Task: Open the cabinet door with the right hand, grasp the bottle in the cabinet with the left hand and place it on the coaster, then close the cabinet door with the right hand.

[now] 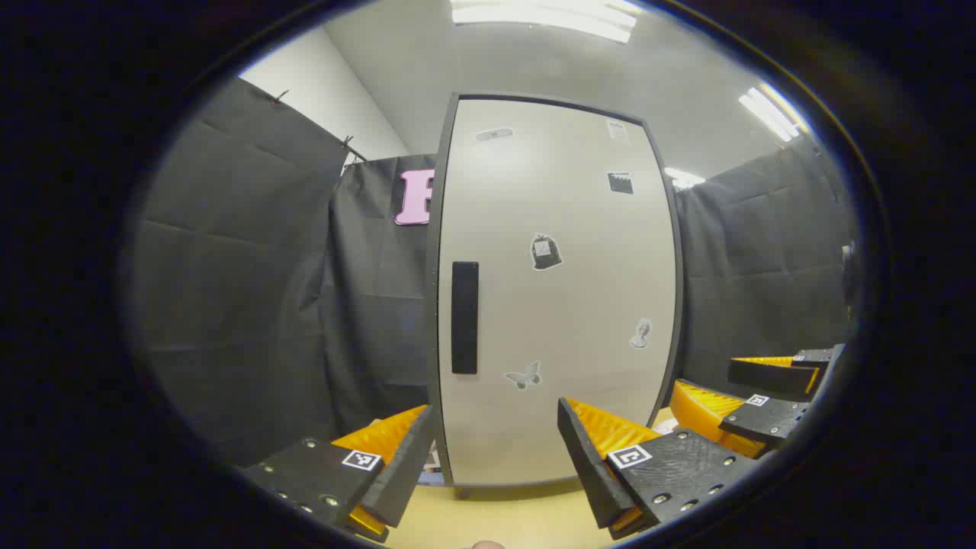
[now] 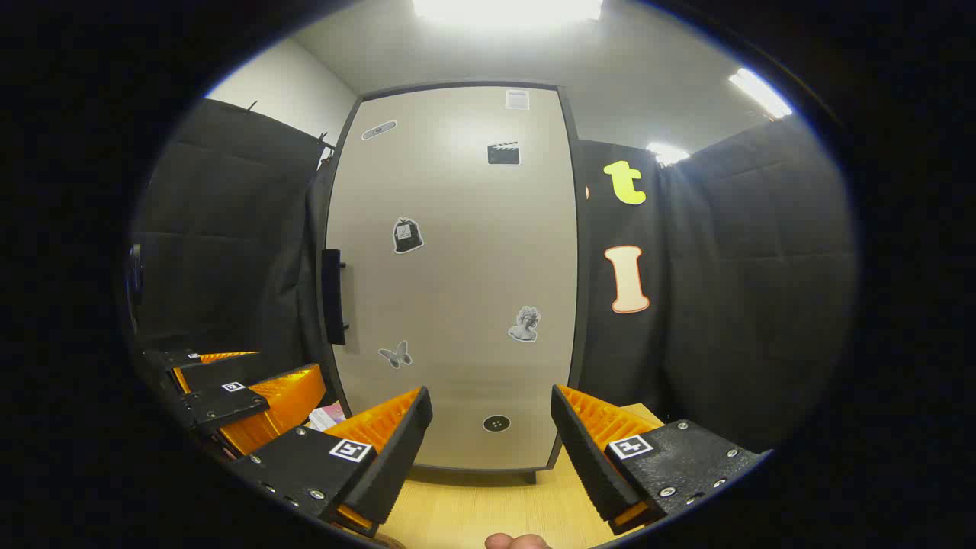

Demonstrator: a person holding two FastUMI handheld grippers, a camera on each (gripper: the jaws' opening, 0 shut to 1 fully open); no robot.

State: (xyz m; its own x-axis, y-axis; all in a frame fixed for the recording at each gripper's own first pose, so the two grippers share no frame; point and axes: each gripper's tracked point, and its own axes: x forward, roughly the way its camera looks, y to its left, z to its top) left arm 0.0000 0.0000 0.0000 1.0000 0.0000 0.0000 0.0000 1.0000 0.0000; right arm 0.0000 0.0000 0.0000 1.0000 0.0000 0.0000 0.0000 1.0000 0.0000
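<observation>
Both tongs, left gripper (image 1: 494, 457) and right gripper (image 2: 488, 450), gape wide and empty, facing the shut cabinet door (image 2: 457, 290); its handle (image 2: 332, 297) waits up left of the right one.

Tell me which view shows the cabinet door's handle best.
The left gripper view: there the handle faces the camera flat-on, a tall dark bar near the left edge of the closed cabinet door. The right gripper view catches the same handle from the side, thin at the door's edge, standing off the door on its mounts.
</observation>
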